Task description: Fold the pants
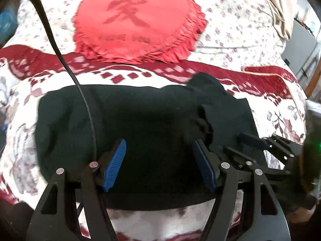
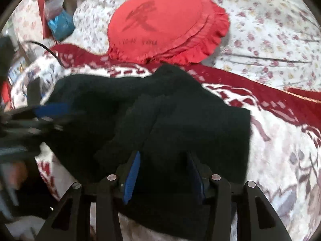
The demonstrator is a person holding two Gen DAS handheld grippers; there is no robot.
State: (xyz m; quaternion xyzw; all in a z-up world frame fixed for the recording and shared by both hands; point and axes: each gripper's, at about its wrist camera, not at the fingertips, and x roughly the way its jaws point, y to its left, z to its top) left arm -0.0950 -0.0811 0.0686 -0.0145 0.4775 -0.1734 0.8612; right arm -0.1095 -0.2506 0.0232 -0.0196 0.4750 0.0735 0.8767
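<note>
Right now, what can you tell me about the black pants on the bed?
The black pants lie folded into a thick, roughly rectangular bundle on the red-and-white patterned blanket, in front of the red frilled cushion. The fabric looks soft and knit-like. One rumpled flap sticks up at the far right corner. A black cable crosses the left end. Both grippers stand open above the pants, clamping nothing.

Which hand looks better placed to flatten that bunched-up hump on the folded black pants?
The right gripper. The raised hump on the folded black knit pants lies just ahead of its open blue-padded fingers. The left gripper sits over the flatter side.
</note>
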